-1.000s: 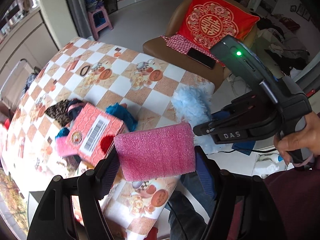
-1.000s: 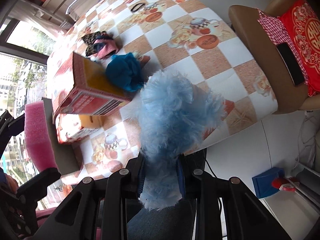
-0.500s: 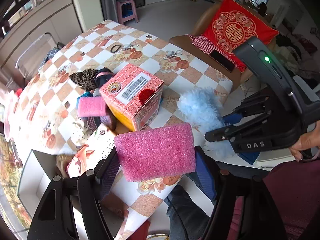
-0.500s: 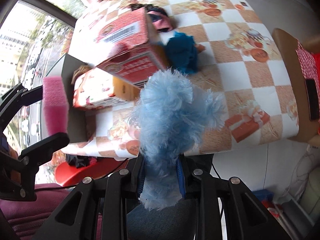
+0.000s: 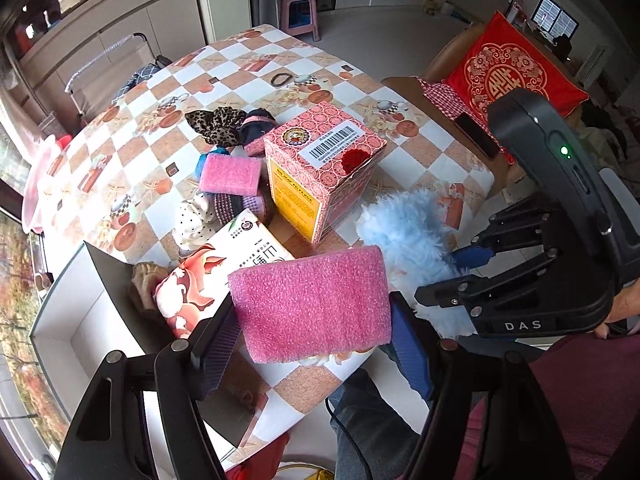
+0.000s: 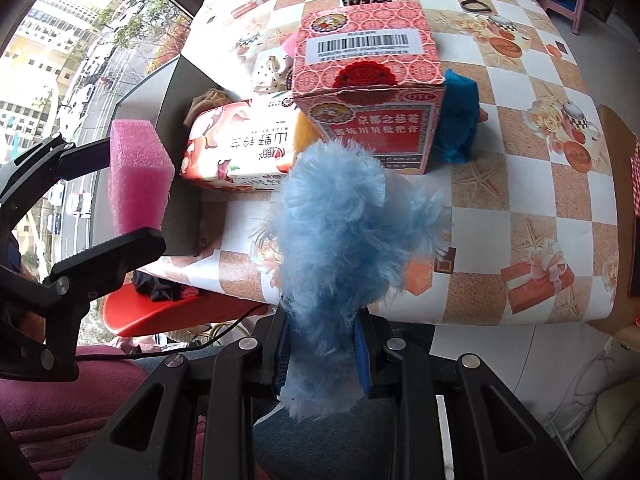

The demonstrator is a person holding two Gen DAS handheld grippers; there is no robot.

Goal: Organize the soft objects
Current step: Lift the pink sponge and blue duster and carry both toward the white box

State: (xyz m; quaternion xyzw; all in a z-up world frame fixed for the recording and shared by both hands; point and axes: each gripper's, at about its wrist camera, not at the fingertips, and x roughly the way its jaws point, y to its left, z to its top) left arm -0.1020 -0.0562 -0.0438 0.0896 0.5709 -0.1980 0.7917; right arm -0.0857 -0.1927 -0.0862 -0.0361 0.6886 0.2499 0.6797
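My left gripper (image 5: 316, 344) is shut on a pink foam sponge (image 5: 312, 302), held above the table's near edge; the same sponge (image 6: 138, 176) shows at the left of the right wrist view. My right gripper (image 6: 322, 344) is shut on a fluffy light-blue puff (image 6: 344, 232), which hangs just right of the sponge as the blue puff (image 5: 412, 236). On the checked table (image 5: 160, 148) lie a second pink sponge (image 5: 230, 176), a leopard-print scrunchie (image 5: 216, 124), a dotted white cloth (image 5: 196, 216) and a teal fluffy piece (image 6: 456, 120).
A pink patterned carton (image 5: 324, 164) stands mid-table with a floral tissue pack (image 5: 216, 276) in front of it. An open white box (image 5: 80, 320) sits at the table's near left edge. A brown chair with a red cushion (image 5: 508, 76) stands right; a red stool (image 6: 160, 312) is below.
Both grippers swung around the table corner, each rolling. The cartons and soft items now lie straight ahead, and the white box has come into view. Both grips are unchanged.
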